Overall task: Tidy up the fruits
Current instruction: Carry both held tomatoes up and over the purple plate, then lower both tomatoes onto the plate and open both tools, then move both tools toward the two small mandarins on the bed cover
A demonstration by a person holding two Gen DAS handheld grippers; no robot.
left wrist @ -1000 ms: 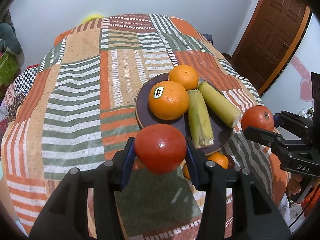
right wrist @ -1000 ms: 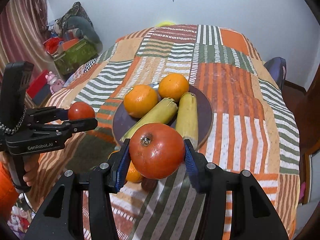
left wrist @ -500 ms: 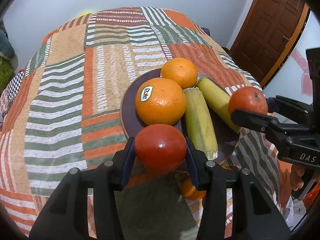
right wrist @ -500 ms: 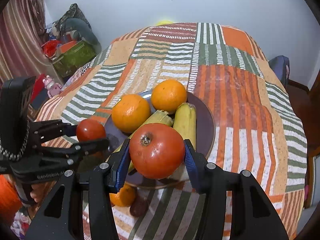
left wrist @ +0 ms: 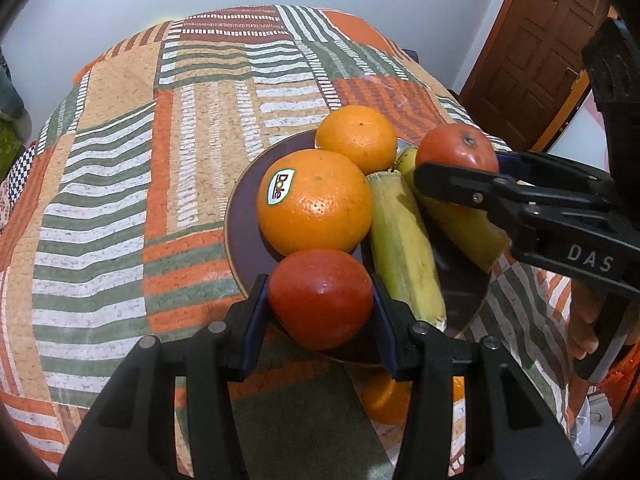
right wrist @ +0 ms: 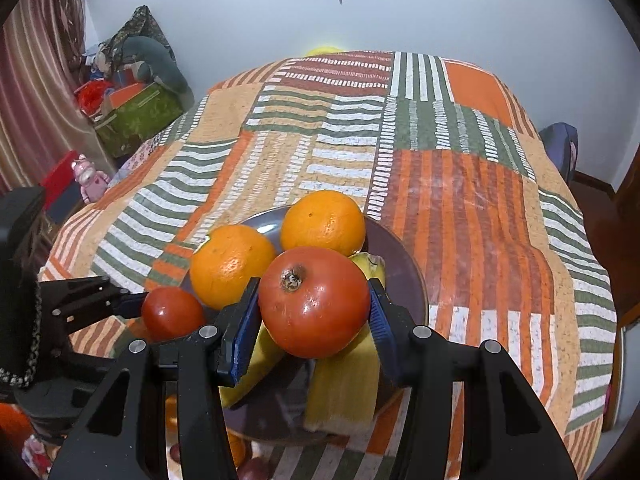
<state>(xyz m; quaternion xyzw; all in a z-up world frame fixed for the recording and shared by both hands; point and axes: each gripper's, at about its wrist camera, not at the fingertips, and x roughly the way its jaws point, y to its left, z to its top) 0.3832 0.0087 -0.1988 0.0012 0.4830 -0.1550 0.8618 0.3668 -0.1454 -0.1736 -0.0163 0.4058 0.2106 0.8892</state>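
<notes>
A dark round plate (left wrist: 246, 216) (right wrist: 408, 276) on the patchwork cloth holds two oranges (left wrist: 314, 202) (right wrist: 322, 222) and two yellow-green corn cobs (left wrist: 404, 248) (right wrist: 344, 396). My left gripper (left wrist: 320, 300) is shut on a red tomato (left wrist: 320, 298) over the plate's near rim; it also shows in the right wrist view (right wrist: 172, 312). My right gripper (right wrist: 314, 304) is shut on a larger red tomato (right wrist: 314, 300) above the corn; in the left wrist view that tomato (left wrist: 456, 148) hovers over the plate's right side.
A small orange fruit (left wrist: 384, 400) lies on the cloth by the plate's near edge. A brown door (left wrist: 536, 52) stands at the right. Boxes and toys (right wrist: 132, 108) are piled beyond the table's left edge. The patchwork cloth (left wrist: 120, 160) stretches to the left.
Both grippers have moved in over the plate with their tomatoes. The right tomato now hangs above the corn, the left one over the near rim.
</notes>
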